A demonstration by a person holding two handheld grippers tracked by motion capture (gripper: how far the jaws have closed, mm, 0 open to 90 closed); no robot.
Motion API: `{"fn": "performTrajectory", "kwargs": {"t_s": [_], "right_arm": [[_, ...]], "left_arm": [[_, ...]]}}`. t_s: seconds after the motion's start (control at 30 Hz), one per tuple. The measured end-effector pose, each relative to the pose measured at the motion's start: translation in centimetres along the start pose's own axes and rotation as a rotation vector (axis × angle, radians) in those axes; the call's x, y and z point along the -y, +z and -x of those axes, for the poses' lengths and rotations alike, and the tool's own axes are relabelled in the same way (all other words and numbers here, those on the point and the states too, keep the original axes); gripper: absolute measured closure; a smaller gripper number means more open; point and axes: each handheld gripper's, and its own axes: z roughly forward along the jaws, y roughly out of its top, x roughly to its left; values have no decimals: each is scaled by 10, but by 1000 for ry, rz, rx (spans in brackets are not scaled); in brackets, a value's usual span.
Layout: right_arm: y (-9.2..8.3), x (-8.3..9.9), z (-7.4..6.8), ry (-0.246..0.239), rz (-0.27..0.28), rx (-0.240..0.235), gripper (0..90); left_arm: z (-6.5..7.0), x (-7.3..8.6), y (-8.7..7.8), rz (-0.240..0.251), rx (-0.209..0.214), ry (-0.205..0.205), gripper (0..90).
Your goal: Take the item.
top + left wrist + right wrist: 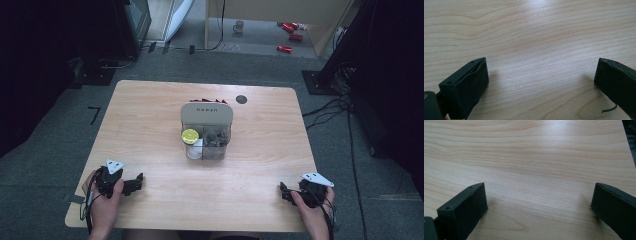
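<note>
A clear compartmented organiser box (206, 134) sits at the table's (150, 125) centre, long axis running near to far, its beige lid end on the far side. The open near compartments hold a yellow-lidded round container (190, 136), something white and dark items. The left gripper (136, 183) and right gripper (284, 192) rest at the near corners, pointing inward. Each gripper view shows bare wood between wide-spread, empty jaws.
</note>
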Motion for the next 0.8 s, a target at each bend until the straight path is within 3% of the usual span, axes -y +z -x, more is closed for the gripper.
{"fn": "performTrajectory", "kwargs": {"t_s": [0.3, 0.43, 0.5, 0.57, 0.8], "right_arm": [[0, 0, 0, 10, 1, 9, 0], [-2, -2, -4, 19, 12, 35, 60], [-3, -3, -5, 24, 19, 29, 60], [-7, -11, -9, 62, 45, -2, 64], [-18, -34, -23, 77, 84, -39, 71]], "left_arm": [[0, 0, 0, 0, 0, 0, 0], [0, 0, 0, 0, 0, 0, 0], [0, 0, 0, 0, 0, 0, 0], [0, 0, 0, 0, 0, 0, 0], [0, 0, 0, 0, 0, 0, 0]]}}
